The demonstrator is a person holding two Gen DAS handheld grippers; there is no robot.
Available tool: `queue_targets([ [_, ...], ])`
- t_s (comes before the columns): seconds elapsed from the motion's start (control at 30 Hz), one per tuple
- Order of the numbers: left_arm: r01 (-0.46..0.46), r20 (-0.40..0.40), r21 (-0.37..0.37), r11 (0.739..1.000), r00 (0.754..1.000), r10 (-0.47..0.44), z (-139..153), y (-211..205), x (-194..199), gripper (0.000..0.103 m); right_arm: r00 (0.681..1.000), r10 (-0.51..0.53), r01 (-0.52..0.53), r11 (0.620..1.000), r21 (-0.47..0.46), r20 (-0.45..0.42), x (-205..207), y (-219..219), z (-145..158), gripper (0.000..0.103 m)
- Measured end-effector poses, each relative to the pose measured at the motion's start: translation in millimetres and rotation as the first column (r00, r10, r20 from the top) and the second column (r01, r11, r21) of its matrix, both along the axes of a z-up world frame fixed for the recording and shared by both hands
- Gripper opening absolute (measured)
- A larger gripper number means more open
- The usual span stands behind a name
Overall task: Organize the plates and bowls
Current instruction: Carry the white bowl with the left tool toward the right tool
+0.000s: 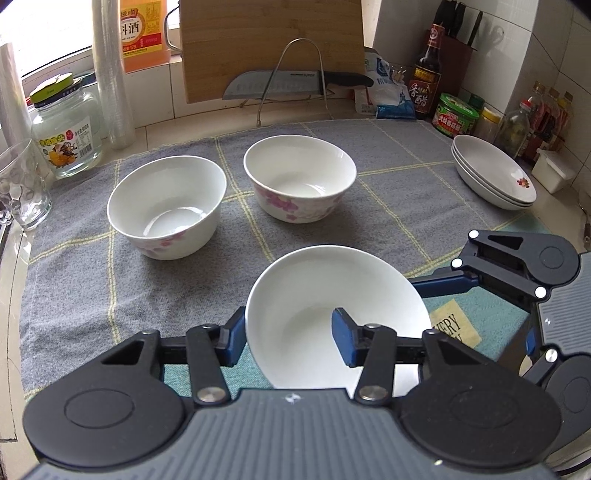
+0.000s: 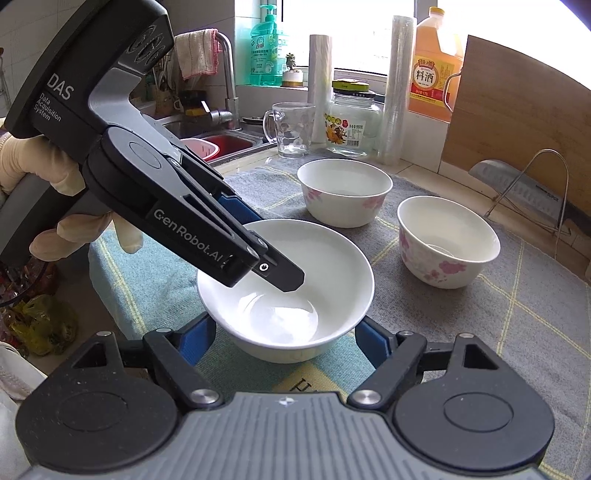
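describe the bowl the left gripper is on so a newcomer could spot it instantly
Start at the grey checked cloth covering the counter, then go to its near edge. The bowl there has the left gripper pinching its rim, one finger inside, one outside. The two other bowls stand free farther back and show pink flowers; this one looks plain white.

White tiled wall (image 1: 546, 55), bright window (image 2: 354, 33), steel sink (image 2: 221, 142), grey checked cloth (image 1: 92, 280) on counter

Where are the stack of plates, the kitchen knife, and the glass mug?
stack of plates (image 1: 491, 168), left wrist view, top plate's inside.
kitchen knife (image 1: 273, 84), left wrist view, blade.
glass mug (image 2: 293, 127), right wrist view, side wall.
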State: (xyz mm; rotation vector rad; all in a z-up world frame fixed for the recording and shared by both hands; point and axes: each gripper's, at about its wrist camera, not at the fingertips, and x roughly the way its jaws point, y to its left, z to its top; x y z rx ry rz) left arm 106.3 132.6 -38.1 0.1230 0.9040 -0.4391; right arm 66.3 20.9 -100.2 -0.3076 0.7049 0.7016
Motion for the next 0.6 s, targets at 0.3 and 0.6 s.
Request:
queue_targets([
  [0.3,0.099,0.012,-0.031,0.995,0.995,-0.098,-3,-44,15,0.048,0.994,-0.109,0.109,0.994,-0.028,0.005,-1,-40,6,0.086],
  [0.6,0.182,0.024,-0.049,0.982,0.983,-0.181,-6,-88,26,0.048,0.98,-0.197,0.197,0.979,-0.051,0.007,-2,-74,7,0.086],
])
